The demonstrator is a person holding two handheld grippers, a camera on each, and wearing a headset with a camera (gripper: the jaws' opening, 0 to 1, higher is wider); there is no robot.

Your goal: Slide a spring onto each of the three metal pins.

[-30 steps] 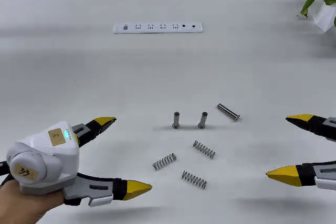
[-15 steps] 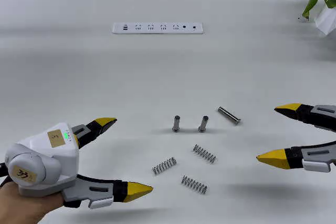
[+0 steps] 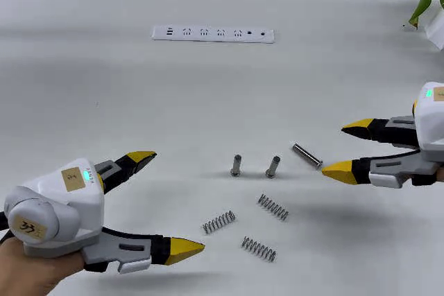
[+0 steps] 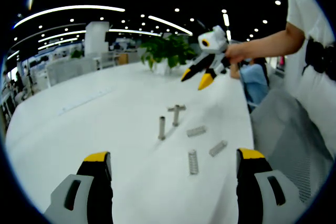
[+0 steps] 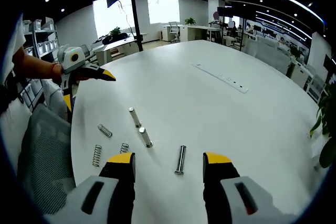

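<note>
Steel, we judge, makes the lying pin (image 3: 306, 156) stiff, light and slippery, best pinched mid-shaft; right gripper (image 3: 335, 149) and left gripper (image 3: 177, 200) both hold jaws spread, empty.

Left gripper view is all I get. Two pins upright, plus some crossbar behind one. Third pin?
Observer: Yes. In the head view the third pin lies flat, right of the two upright pins.
Operator: Right gripper lined up on it?
Observer: Roughly. In the right gripper view the third pin lies ahead, between its open jaws, untouched.
Operator: Faint strip far out?
Observer: A white power strip, beyond the pins.
</note>
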